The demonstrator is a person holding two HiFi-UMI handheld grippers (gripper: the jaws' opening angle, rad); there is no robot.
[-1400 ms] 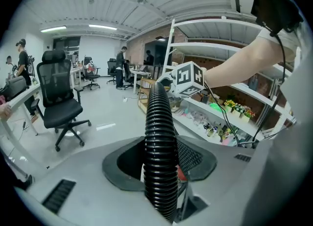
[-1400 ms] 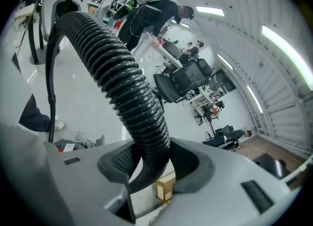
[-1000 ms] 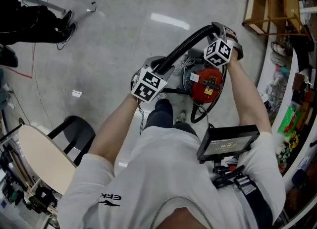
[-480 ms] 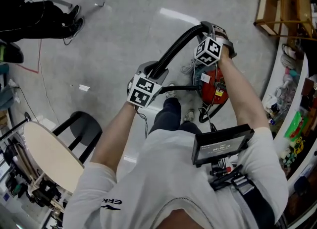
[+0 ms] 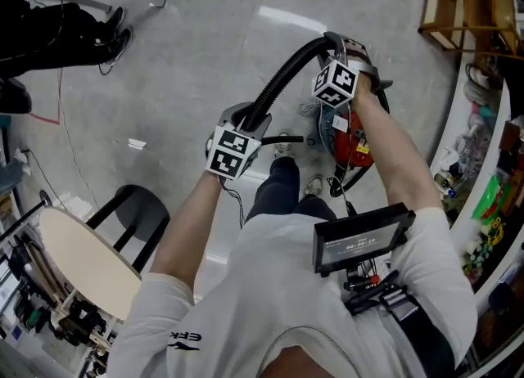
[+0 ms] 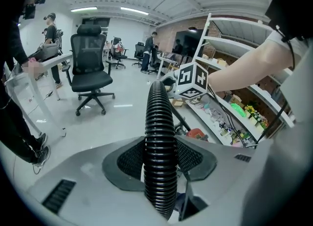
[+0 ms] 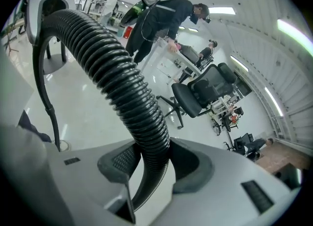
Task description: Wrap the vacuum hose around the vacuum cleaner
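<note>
Step in hand: carrying a span of the black ribbed plastic vacuum hose [image 5: 282, 82] towards the red canister vacuum cleaner [image 5: 350, 137]. By my reading the wrap itself is not yet laid.
Left gripper [image 6: 159, 160]: clenched on the hose, with both dark textured pads [image 6: 129, 159] pressing its ribs from either side.
Right gripper [image 7: 149, 164]: also clamped on the hose, at the point where it bends down between the jaws.
Hose position: it is held in the air between the two grippers and slopes up from the left one to the right one. It hangs above the pale floor [image 5: 196, 49], with its high end over the cleaner.
Cleaner position: on the floor under the right forearm, just in front of the person's feet.
Next move calls for: both grips to hold while the span is swung down and round the red body. The ribbed hose looks springy, so it will probably need slack fed in without kinking.
</note>
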